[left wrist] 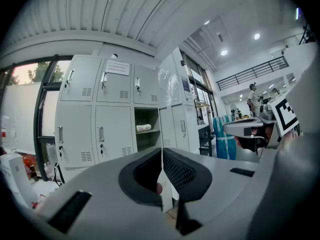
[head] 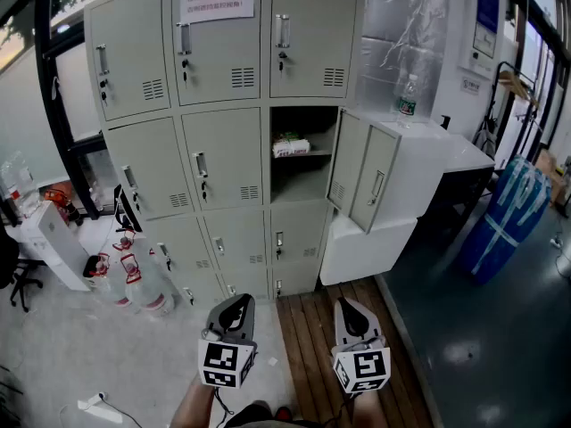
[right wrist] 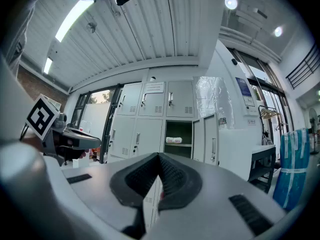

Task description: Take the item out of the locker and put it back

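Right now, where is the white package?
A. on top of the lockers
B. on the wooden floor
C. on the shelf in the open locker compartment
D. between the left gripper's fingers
C: the white package lies on the shelf inside the open locker compartment, while the left gripper and the right gripper are both shut and empty.

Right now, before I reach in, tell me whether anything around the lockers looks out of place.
Only one locker door hangs open, exposing a white package on its shelf. Left of the lockers, clear bottles clutter the floor. No damage or spill shows.
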Demonstrator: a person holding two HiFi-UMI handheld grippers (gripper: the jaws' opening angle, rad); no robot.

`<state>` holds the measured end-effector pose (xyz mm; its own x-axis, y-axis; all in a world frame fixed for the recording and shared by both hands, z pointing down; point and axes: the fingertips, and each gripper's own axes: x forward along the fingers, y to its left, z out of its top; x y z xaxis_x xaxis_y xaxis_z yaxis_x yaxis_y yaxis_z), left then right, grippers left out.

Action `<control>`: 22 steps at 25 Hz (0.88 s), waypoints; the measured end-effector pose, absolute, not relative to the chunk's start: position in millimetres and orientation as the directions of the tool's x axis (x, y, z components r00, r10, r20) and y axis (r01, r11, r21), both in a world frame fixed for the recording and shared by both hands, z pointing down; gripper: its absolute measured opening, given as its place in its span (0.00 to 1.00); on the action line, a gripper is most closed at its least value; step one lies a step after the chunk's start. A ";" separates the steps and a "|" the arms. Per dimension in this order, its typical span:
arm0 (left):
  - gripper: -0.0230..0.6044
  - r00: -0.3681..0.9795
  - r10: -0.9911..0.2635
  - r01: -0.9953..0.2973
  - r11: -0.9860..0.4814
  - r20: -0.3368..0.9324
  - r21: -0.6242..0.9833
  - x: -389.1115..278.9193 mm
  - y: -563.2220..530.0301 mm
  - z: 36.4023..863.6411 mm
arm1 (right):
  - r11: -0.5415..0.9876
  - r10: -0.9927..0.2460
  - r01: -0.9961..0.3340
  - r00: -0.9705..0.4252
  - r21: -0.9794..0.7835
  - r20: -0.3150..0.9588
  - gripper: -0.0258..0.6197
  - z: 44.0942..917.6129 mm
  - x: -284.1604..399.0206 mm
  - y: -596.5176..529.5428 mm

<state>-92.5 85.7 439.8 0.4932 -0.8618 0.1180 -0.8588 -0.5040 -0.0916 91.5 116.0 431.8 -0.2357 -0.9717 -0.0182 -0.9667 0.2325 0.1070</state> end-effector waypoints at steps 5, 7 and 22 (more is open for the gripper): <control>0.08 0.484 -0.867 -0.864 -0.495 0.115 -0.096 -96.0 74.3 441.2 | 0.264 -0.964 -0.961 -0.266 0.085 -0.021 0.06 433.8 90.5 107.9; 0.08 0.482 -0.868 -0.865 -0.493 0.117 -0.091 -95.0 68.4 443.4 | 0.264 -0.964 -0.962 -0.265 0.068 -0.012 0.06 436.6 92.9 101.9; 0.08 0.485 -0.867 -0.864 -0.495 0.119 -0.086 -78.7 -51.3 441.8 | 0.263 -0.964 -0.960 -0.264 0.098 -0.005 0.06 437.6 97.9 -21.9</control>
